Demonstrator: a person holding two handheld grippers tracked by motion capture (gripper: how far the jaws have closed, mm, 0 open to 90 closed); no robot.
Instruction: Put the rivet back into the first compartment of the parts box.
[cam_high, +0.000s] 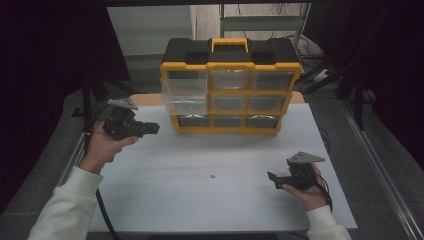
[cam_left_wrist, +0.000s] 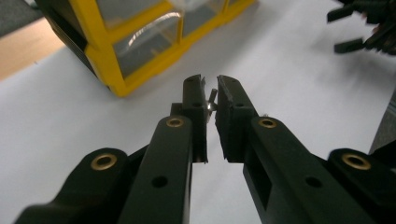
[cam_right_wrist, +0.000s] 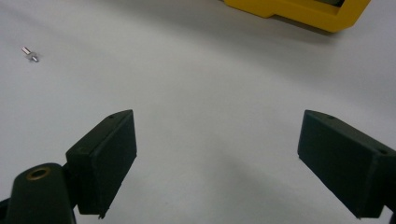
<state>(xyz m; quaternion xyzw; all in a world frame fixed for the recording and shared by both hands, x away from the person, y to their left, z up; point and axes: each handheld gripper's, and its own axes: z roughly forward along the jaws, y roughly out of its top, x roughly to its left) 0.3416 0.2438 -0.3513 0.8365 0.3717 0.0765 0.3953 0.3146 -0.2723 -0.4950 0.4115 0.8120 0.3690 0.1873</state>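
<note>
Metal screw pinched between left gripper jaws, nearly closed | pulled-out clear drawer ahead and above it | second screw ahead-left of right gripper, jaws wide, empty | advice: carry level over drawer before releasing.

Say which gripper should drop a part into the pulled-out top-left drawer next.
Left. The left gripper is already shut on a small metal part, close beside the open drawer. The right gripper is open, holding nothing, farther from the organizer.
</note>
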